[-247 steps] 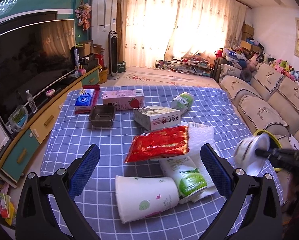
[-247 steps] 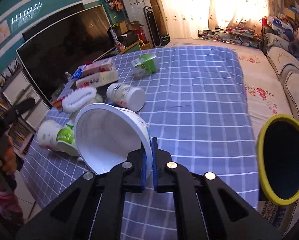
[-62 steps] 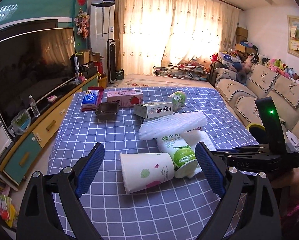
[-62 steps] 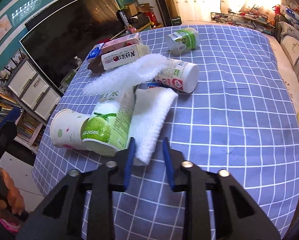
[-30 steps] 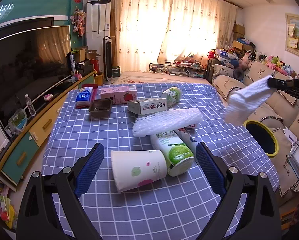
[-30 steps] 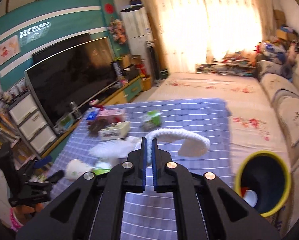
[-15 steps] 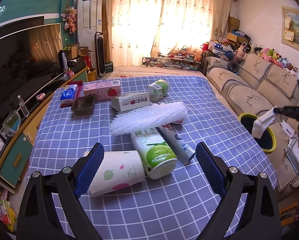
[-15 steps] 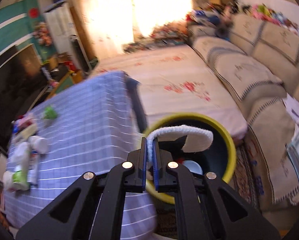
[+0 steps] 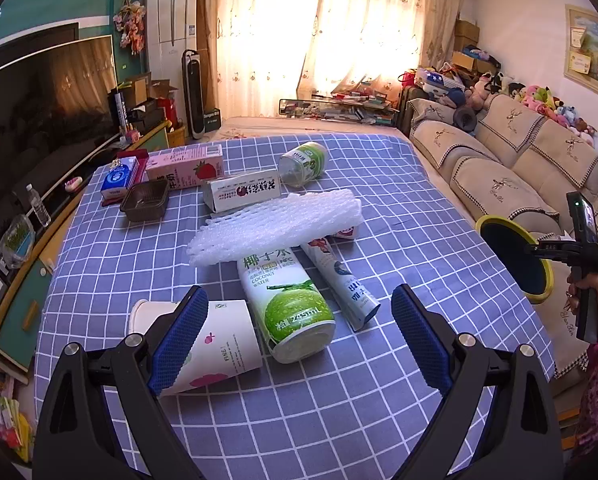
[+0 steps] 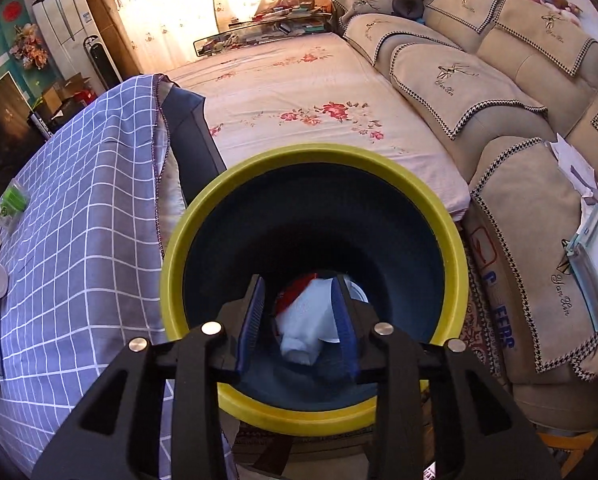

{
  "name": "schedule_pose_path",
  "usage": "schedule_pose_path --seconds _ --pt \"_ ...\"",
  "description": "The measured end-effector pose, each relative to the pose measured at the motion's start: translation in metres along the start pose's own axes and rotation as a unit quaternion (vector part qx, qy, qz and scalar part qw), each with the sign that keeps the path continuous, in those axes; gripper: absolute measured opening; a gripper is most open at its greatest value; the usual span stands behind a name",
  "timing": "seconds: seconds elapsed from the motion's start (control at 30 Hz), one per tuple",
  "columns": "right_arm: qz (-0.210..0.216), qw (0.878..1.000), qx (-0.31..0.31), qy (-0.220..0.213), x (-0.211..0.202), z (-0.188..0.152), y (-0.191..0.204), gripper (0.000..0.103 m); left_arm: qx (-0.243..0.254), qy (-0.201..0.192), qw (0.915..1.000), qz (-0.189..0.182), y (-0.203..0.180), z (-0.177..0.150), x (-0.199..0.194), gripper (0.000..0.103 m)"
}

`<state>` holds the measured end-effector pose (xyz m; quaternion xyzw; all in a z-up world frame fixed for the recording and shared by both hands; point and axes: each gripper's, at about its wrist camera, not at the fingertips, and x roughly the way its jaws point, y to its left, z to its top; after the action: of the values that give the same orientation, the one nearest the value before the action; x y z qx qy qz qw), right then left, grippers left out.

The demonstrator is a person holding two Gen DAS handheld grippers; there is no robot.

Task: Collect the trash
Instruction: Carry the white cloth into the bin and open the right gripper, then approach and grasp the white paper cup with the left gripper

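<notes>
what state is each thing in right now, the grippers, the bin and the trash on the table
left gripper: open, empty
right gripper: jaws opening above the bin, nothing between them
yellow-rimmed dark bin: upright, part filled
white foam sheet: lying loose inside the bin
white paper cup: on its side
green coconut water bottle: on its side
white foam net sleeve: resting across the bottle
pink strawberry milk carton: lying flat

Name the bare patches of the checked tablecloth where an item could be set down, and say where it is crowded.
Bare: the tablecloth strip right of the foam net, toward the sofa, and the near edge before the coconut water bottle. Crowded: the middle and far-left corner, around the strawberry milk carton.
</notes>
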<state>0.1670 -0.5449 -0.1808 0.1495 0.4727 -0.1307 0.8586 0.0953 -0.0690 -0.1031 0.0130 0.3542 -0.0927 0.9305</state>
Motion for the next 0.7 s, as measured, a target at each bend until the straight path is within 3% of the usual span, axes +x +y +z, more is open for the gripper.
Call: schedule_pose_path --seconds 0.27,0.7 --pt "0.011 1.000 -0.021 -0.008 -0.009 -0.001 0.021 0.037 -0.011 0.019 0.9998 -0.003 0.008 -0.006 0.011 0.092" --pt "0.032 0.998 -0.044 -0.007 -0.013 -0.004 0.047 0.038 -0.044 0.043 0.9968 0.050 0.054 -0.022 0.013 0.092"
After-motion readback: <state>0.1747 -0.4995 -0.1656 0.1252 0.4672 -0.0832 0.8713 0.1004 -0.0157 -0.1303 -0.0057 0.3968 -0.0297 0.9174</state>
